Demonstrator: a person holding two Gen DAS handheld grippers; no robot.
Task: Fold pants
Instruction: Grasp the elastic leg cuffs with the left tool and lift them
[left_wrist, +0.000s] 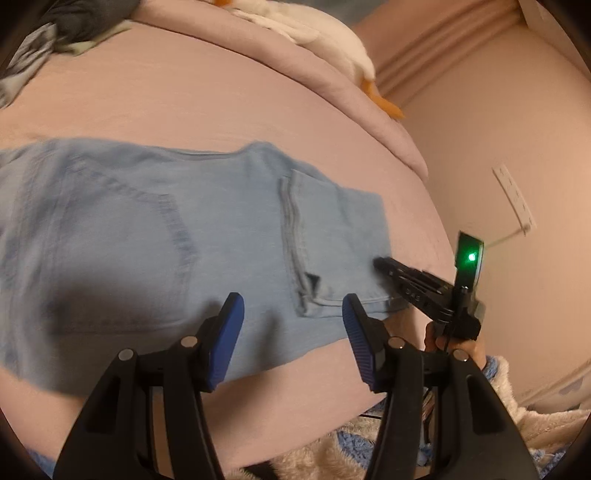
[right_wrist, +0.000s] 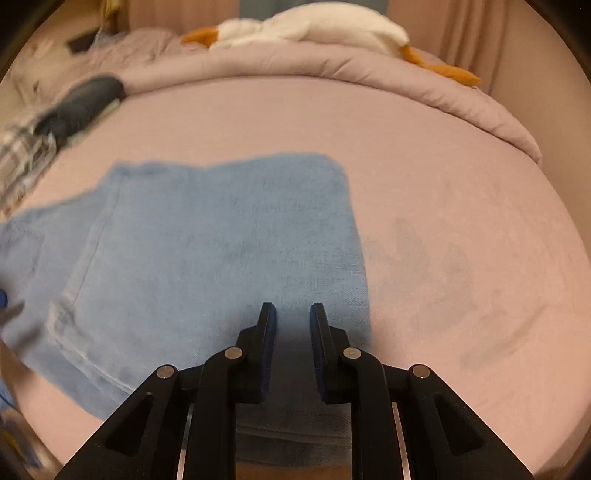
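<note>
Light blue jeans (left_wrist: 147, 240) lie folded flat on a pink bed sheet (left_wrist: 184, 92), a back pocket and a leg seam facing up. My left gripper (left_wrist: 291, 317) hovers open over their near edge, its blue pads wide apart and holding nothing. In the same view my right gripper (left_wrist: 380, 264) reaches in from the right, held by a hand (left_wrist: 443, 339), its tip over the jeans' right end. In the right wrist view the jeans (right_wrist: 221, 251) fill the middle. There the right gripper (right_wrist: 293, 317) sits low over them, fingers a narrow gap apart, with shadowed denim showing through the gap.
A white plush goose (right_wrist: 314, 26) with orange feet lies on the rolled pink duvet (right_wrist: 332, 66) at the far side. A dark garment (right_wrist: 81, 103) and plaid cloth sit far left. Bare sheet (right_wrist: 461, 258) lies right of the jeans. A wall socket (left_wrist: 513, 199) is beyond the bed's right edge.
</note>
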